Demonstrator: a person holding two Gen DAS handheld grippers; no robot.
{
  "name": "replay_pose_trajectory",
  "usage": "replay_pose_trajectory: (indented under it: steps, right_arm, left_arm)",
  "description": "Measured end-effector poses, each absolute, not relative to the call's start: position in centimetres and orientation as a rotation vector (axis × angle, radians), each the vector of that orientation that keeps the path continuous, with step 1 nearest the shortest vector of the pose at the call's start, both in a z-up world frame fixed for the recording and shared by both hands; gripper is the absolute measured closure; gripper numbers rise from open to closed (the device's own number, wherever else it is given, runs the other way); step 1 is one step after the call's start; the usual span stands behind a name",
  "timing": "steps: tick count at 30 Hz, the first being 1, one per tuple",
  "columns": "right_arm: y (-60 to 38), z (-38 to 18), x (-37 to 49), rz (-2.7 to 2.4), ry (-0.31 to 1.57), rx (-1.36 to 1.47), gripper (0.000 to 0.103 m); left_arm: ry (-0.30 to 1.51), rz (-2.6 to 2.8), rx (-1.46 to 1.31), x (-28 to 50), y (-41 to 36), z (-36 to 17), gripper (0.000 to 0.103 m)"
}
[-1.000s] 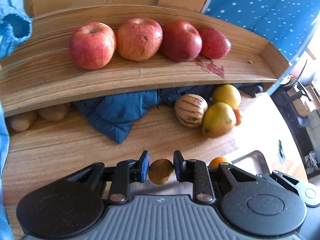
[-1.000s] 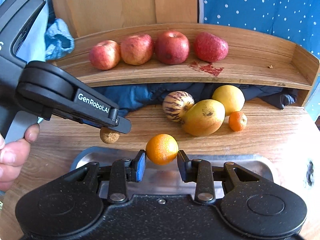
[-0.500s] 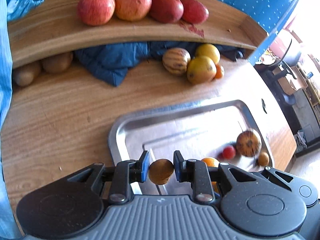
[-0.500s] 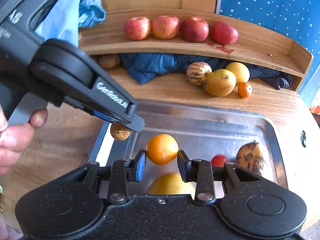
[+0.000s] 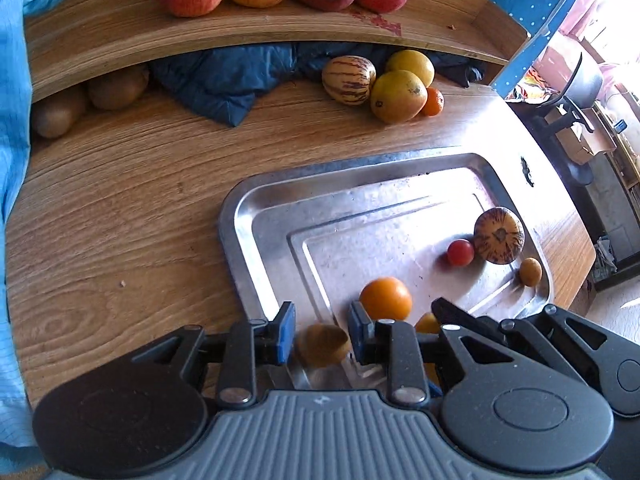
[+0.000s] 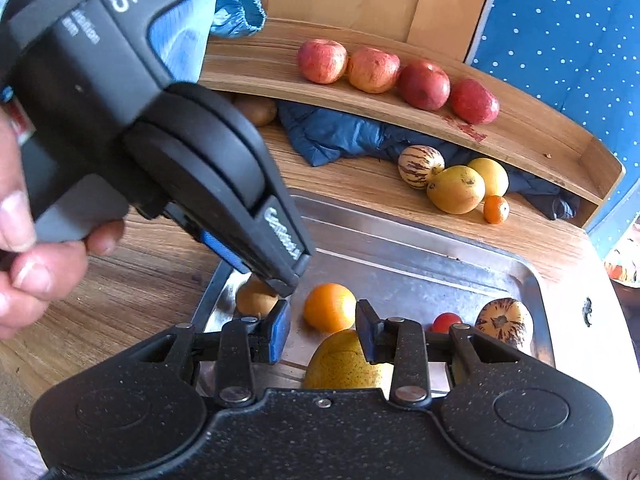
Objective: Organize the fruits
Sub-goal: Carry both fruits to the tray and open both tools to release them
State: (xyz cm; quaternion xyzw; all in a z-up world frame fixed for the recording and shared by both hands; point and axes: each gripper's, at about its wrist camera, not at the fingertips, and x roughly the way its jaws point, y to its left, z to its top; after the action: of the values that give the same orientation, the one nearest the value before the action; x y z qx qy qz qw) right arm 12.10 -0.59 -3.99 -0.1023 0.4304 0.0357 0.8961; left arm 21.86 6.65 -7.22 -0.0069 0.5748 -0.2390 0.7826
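both grippers' jaws apart, side by side

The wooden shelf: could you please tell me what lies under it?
Under the shelf: a blue cloth, two brown fruits at left. Anything deeper is hidden in shadow.

We find the far-left part of the steel tray [image 5: 256, 216] bare and open to a pass. Its near edge is crowded: the kiwi [image 5: 322, 345], orange [image 5: 385, 298] and both grippers stand close together. Right of the tray's middle, a tomato [image 5: 460, 252] and striped melon [image 5: 499, 235] block the way. Left of the tray, the surface [image 5: 120, 208] lies free.
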Motion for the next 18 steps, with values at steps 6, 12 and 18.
replay_pose_trajectory:
  steps: [6,12,18]
  right_arm:
    - [-0.9,-2.6,11.3,0.020,0.854,-0.180,0.049]
    - [-0.9,-1.6,9.3,-0.054,0.839,-0.118,0.032]
    - [-0.3,-1.1,6.6,-0.136,0.832,-0.063,0.016]
  left_arm:
    - [1.177,-0.516,0.010,21.2,7.6,-5.0,0.035]
    - [1.128,-0.534,0.041,19.7,9.0,-3.2,0.015]
    - [1.104,-0.552,0.101,17.5,10.4,-2.9,0.004]
